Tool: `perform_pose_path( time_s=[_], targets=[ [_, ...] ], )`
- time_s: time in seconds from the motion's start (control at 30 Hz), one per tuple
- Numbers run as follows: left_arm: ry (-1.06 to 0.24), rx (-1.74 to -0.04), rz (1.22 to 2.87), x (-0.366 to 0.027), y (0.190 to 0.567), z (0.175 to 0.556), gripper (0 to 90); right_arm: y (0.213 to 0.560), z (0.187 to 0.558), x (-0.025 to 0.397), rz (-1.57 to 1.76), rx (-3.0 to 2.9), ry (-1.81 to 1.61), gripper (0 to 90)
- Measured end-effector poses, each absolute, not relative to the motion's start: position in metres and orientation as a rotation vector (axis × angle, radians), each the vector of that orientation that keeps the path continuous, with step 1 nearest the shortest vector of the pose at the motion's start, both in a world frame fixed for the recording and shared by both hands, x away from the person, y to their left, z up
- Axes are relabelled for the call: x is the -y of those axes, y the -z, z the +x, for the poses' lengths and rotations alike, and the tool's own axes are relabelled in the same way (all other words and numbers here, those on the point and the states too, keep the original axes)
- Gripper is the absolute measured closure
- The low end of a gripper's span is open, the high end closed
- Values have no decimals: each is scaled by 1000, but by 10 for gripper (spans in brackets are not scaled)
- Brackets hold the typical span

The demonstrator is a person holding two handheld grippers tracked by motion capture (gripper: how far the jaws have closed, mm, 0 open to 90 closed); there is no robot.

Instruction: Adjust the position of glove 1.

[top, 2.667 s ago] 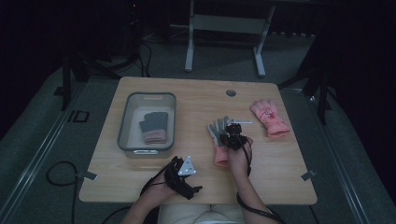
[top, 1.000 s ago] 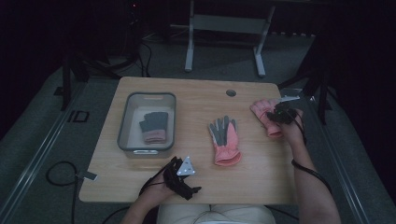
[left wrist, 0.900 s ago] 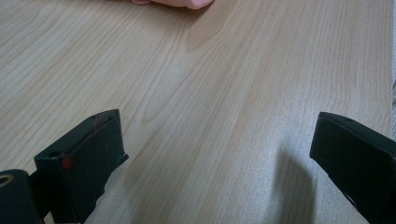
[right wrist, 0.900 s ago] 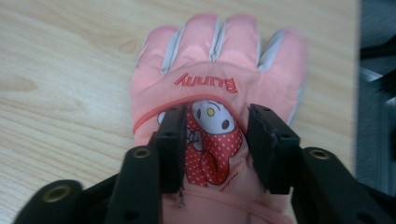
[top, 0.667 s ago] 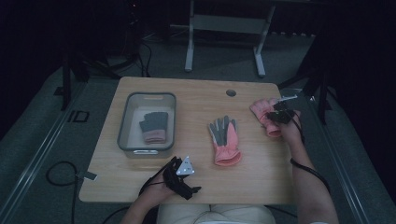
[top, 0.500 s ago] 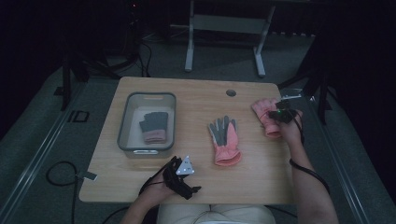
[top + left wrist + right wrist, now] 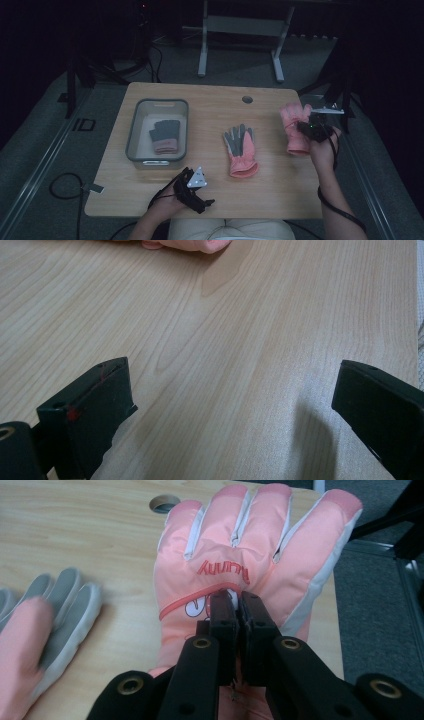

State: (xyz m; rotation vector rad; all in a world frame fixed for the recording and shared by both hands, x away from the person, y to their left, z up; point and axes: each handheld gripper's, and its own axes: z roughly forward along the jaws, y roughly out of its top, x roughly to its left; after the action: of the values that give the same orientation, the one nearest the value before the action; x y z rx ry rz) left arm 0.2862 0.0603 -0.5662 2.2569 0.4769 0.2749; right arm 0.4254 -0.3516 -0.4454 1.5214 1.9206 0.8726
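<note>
So the whole thing is sitting on a light wood table (image 7: 200,105) with a visible grain and a round cable hole (image 7: 247,99) near the far edge. The room around it is pretty dark, with grey carpet on the floor, a metal frame stand (image 7: 240,30) standing behind the table and cables trailing on the floor at the left.

The right gripper (image 7: 237,599) is pinching the back of a pink glove (image 7: 250,560), jaws squeezed nearly together with a fold of fabric caught between them, right under the red lettering. That glove is lying flat at the right edge of the table, back side up. Its long axis is running away from the gripper, fingers pointing toward the far edge and the cuff sitting near the person's hand. In the high view the right gripper (image 7: 306,126) is sitting over the middle of the pink glove (image 7: 295,127).

Left of the right gripper a second glove (image 7: 240,150) is lying palm up, grey palm showing, pink cuff toward the person.

The left gripper (image 7: 232,390) is resting wide open on bare wood with nothing between the jaws, well apart from both gloves. Beyond the left gripper (image 7: 192,187) a clear bin (image 7: 135,135) is holding another glove (image 7: 164,136).
</note>
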Motion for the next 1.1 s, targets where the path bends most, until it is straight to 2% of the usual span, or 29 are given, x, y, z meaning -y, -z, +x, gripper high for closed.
perform_pose_path(
  time_s=[0.2, 0.4, 0.83, 1.1],
  targets=[
    [-275, -466, 2261, -60, 566, 285, 26, 457, 388, 349, 1548, -1920, -857, 862],
    [-279, -459, 2270, -59, 566, 286, 26, 470, 370, 342, 1568, -1948, -872, 861],
    [-286, -459, 2274, -59, 566, 285, 26, 517, 390, 343, 1654, -1901, -772, 848],
    [-275, -455, 2277, -58, 567, 285, 26, 526, 392, 343, 1623, -1923, -784, 771]
  ],
)
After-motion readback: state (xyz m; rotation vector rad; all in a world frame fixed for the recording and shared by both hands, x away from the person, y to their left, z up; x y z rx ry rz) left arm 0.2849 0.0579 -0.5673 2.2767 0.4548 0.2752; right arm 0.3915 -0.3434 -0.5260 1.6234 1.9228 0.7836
